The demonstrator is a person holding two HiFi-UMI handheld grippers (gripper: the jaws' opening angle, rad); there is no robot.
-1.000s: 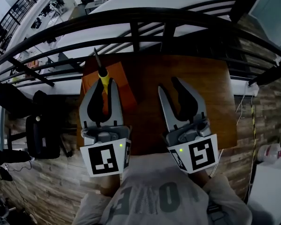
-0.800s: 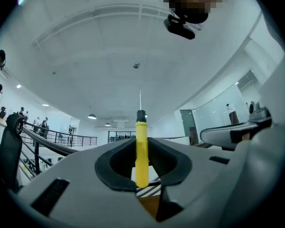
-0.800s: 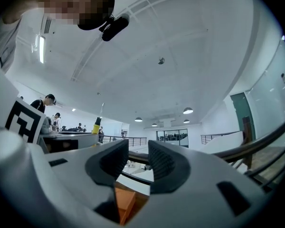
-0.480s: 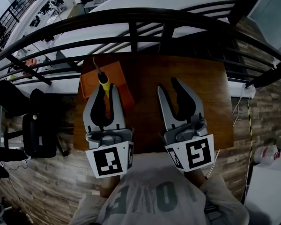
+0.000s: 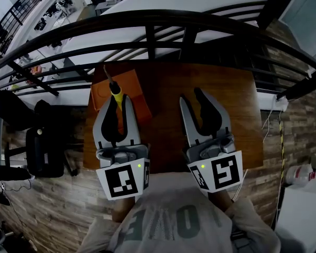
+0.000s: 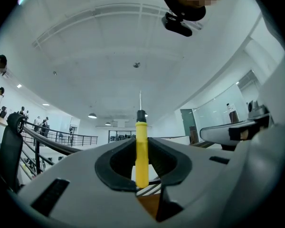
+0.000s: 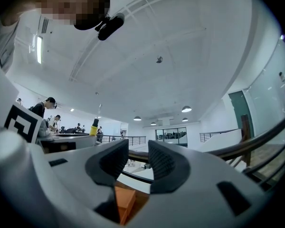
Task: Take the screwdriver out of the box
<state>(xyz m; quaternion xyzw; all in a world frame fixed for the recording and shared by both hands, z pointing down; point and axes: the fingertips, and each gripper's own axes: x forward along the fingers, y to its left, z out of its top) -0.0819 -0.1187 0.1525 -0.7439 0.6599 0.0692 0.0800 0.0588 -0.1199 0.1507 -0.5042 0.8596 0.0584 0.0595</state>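
Note:
My left gripper (image 5: 119,97) is shut on the yellow handle of the screwdriver (image 5: 115,88), held above the orange box (image 5: 101,93) at the table's left side. The thin metal shaft points away from me, past the box's far edge. In the left gripper view the screwdriver (image 6: 141,151) stands upright between the dark pads, and a corner of the orange box (image 6: 149,207) shows below. My right gripper (image 5: 191,95) hovers over the bare wooden table (image 5: 226,88), open, with nothing between its fingers. The box (image 7: 123,201) also shows low in the right gripper view.
A black metal railing (image 5: 147,20) runs along the table's far edge, with a drop to a lower floor beyond it. A black office chair (image 5: 42,146) stands left of the table. The floor around is wood planks.
The head view has shifted slightly. Both grippers keep their places, and the left one still holds the screwdriver over the box.

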